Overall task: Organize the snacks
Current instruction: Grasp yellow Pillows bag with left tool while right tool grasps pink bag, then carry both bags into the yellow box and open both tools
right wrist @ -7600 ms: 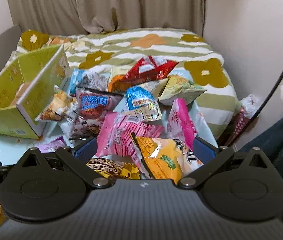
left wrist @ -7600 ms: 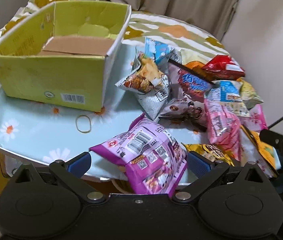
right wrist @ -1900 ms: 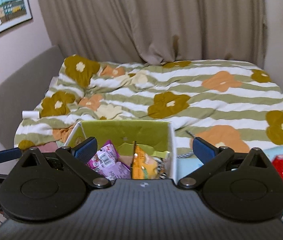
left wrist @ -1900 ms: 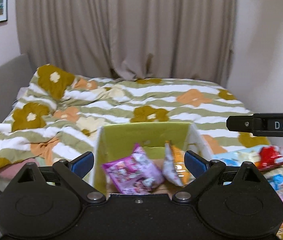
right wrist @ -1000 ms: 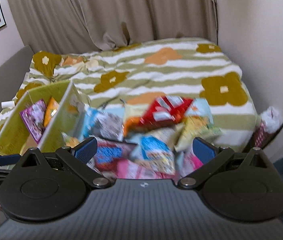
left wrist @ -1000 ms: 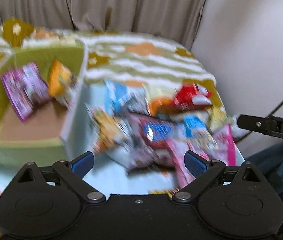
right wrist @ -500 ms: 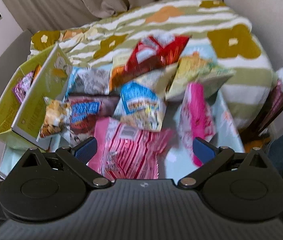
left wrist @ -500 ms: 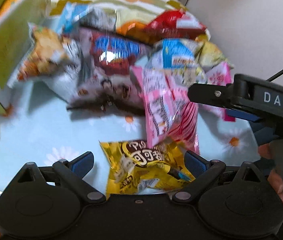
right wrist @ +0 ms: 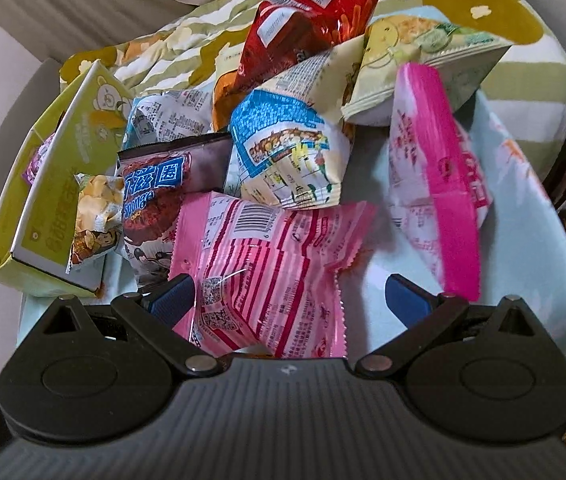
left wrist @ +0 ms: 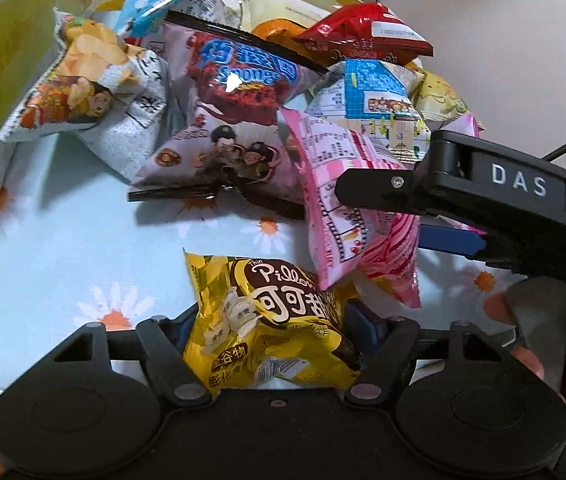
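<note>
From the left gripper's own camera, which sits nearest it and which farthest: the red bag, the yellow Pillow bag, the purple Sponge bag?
1. The yellow Pillow bag: right between the left gripper's fingers, at the table's near edge.
2. The purple Sponge bag: mid-pile, ahead and slightly left.
3. The red bag: at the back, toward the right.

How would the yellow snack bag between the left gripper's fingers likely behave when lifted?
The yellow snack bag looks puffed, so probably light. Its shiny, creased foil suggests it may crumple and slip in the left gripper.
</note>
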The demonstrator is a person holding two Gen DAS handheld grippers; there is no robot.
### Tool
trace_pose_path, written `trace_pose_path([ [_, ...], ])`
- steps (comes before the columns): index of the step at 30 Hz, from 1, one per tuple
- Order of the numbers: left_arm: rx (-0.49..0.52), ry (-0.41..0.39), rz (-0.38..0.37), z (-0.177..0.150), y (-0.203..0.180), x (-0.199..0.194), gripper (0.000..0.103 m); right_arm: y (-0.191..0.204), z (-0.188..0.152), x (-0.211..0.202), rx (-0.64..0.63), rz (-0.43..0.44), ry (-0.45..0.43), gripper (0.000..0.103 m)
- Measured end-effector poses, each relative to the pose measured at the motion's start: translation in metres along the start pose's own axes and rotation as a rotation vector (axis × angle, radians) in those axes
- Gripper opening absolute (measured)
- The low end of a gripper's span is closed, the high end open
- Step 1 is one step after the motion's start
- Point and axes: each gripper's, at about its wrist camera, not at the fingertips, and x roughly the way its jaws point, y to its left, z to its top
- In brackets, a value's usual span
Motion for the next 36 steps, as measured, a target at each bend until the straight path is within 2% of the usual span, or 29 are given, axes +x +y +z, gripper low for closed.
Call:
trace_pose_path([
  [10, -0.017, -0.055, 0.106, 0.003, 0.029, -0.018, 0.075, 0.005, 0.001, 0.019, 0.024, -0.001, 0.018, 0.103],
  [19, -0.012, -0.092, 0.144, 0.005, 0.045, -0.029, 0.071, 0.014, 0.002, 0.027, -0.008, -0.019, 0.013, 0.103],
  [21, -0.006, -0.101, 0.148, 0.005, 0.046, -0.032, 0.069, 0.016, 0.001, 0.026, -0.02, -0.004, 0.017, 0.091],
  [25, 0.013, -0.12, 0.154, 0.006, 0.044, -0.036, 0.065, 0.019, -0.003, 0.023, -0.025, -0.001, 0.014, 0.083],
  [36, 0.009, -0.17, 0.141, 0.006, 0.038, -0.058, 0.056, 0.029, -0.014, -0.004, -0.028, 0.007, -0.014, 0.082],
])
